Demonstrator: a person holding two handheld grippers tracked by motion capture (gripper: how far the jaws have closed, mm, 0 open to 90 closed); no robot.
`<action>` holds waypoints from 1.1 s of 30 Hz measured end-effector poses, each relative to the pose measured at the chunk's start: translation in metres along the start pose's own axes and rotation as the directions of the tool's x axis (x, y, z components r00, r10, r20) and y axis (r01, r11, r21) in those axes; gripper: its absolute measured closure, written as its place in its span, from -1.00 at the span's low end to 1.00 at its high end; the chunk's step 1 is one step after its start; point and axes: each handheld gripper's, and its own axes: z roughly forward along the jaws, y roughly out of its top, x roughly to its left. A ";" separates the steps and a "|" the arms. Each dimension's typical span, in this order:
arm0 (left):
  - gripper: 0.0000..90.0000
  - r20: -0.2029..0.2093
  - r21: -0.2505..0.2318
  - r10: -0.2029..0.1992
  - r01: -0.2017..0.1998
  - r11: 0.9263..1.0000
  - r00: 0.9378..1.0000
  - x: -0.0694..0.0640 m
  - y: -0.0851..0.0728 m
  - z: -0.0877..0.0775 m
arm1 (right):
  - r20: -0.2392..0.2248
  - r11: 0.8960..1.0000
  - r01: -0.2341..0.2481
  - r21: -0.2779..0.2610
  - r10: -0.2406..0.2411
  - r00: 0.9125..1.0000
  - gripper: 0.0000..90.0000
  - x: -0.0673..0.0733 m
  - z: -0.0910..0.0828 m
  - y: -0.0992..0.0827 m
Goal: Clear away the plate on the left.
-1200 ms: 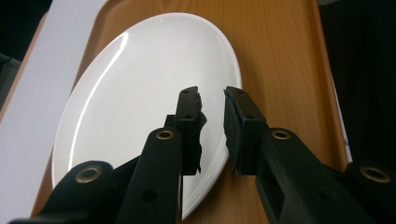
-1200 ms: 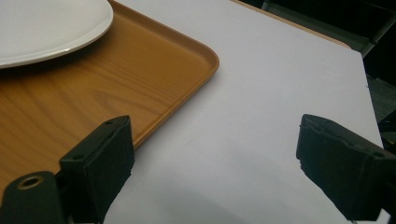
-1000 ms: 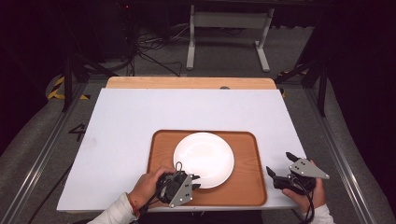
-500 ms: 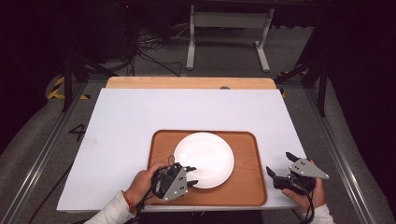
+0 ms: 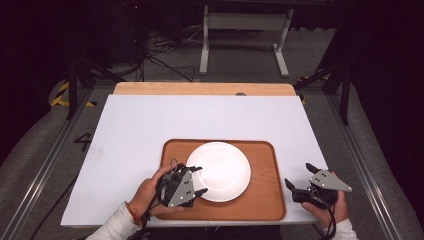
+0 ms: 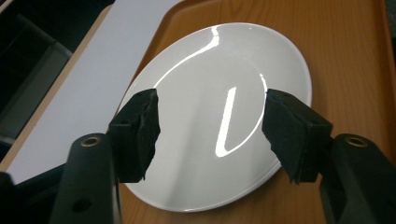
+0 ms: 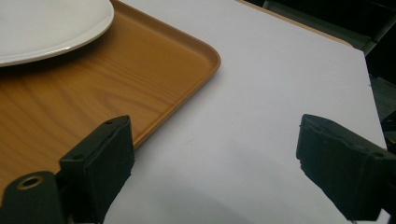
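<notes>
Your left tongs [image 5: 198,180] sit at the near left edge of the white plate [image 5: 220,171], held in your left hand [image 5: 150,192]. Their jaws are spread wide, one tip over the plate's left rim and the other near its front rim. In the left gripper view the two black pads [image 6: 142,133] stand on either side of the plate [image 6: 219,116] with clear space between them; nothing is gripped. Whether the pads touch the plate's surface cannot be told.

The plate lies flat on the brown wooden tray [image 5: 265,195], left of the tray's centre. The tray rests on the white tabletop [image 5: 150,125], at its near edge and somewhat right of the middle.

Your right tongs [image 5: 299,179] are held in your right hand [image 5: 327,207] just off the tray's right edge, near the front right corner of the tabletop. They too are released: the right gripper view shows the jaws far apart, one over the tray's edge [image 7: 140,107] and the other over bare tabletop [image 7: 261,102], holding nothing. A part of the plate's rim [image 7: 51,28] shows at the upper left of that view.
</notes>
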 end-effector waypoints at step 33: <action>-0.70 -0.138 0.030 -0.158 0.164 0.986 0.978 0.050 -0.055 -0.027 | 0.005 1.000 0.006 0.001 -0.006 1.000 -0.73 0.001 0.000 0.001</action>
